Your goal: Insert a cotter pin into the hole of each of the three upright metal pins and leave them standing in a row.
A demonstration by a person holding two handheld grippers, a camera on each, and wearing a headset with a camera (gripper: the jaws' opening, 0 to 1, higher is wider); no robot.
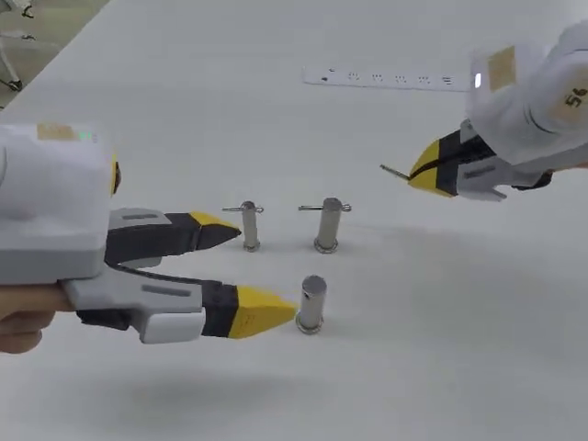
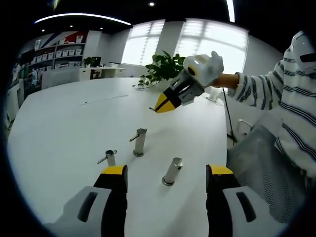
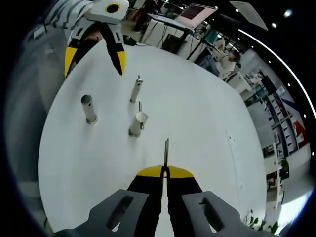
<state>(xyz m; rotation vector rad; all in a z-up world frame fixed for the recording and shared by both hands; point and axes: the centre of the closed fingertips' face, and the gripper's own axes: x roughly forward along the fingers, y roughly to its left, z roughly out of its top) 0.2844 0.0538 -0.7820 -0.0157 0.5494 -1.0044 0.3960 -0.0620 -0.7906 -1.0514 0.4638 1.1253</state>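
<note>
R gripper (image 1: 418, 173) hangs over the surface twd the far right corner, jaws pressed together on the cotter pin (image 3: 166, 148), shank poking straight fwd. L gripper (image 1: 264, 272) sits low by the near left edge, jaws spread. In the left gripper view the bare pin (image 1: 312, 303) stands upright between them, apparently untouched. Rear-left pin (image 1: 250, 225) and rear-right pin (image 1: 328, 223) stand side by side nearer the far edge, both already cottered.

How I'd do it: close the L jaws low on the bare pin's body, leaving the top free. Bring the cotter level w/ the hole, line it up along the hole's axis, then push slow. After that, slide the pin back into line w/ the other two, since it stands nearer the near edge.

Hard to see: I can't make out the bare pin's hole, so which way it faces is unknown. The cotter's head end is buried in the R jaws, grip depth unclear. In the head view I can't tell whether the lower L jaw tip touches the pin.
</note>
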